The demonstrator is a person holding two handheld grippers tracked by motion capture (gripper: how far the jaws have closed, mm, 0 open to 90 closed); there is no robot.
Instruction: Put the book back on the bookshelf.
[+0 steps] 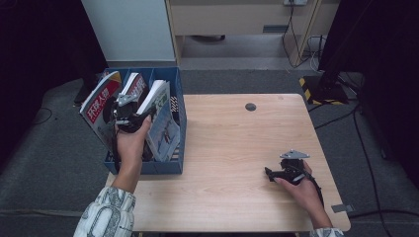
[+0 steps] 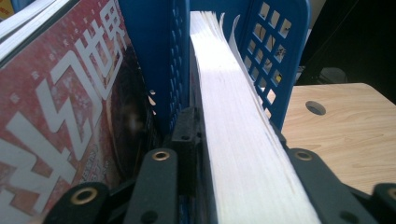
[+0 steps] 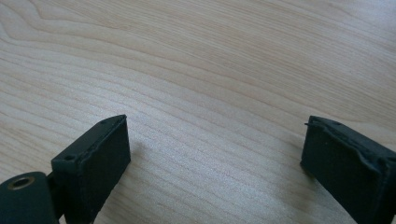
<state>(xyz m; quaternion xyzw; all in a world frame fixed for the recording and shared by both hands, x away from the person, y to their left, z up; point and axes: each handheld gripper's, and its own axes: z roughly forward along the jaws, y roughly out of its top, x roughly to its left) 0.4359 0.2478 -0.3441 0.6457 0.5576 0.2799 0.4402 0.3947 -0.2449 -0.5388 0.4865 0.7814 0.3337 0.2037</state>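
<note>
Close to us, our right gripper rests low on the wooden table, near the right edge. In the right gripper view its two black jaws stand wide apart, with bare wood between them. They hold nothing.

A bit farther off, on the left side, our left gripper is up at the blue bin. The bin sits at the left edge of the table. In the left gripper view the jaws pinch a thick book by its white page edges. One jaw is on each side of the book, pressed against it. The book stands up in a slot of the bin, and a blue wall stands just left of it. From the high view we see this book leaning a little, in the right part of the bin.

Left of the wall is a red magazine with big white letters. It stands in the next slot. In the high view it tilts to the left.

Farther back on the table is a small round hole. Past the table lies grey floor with black cables.
</note>
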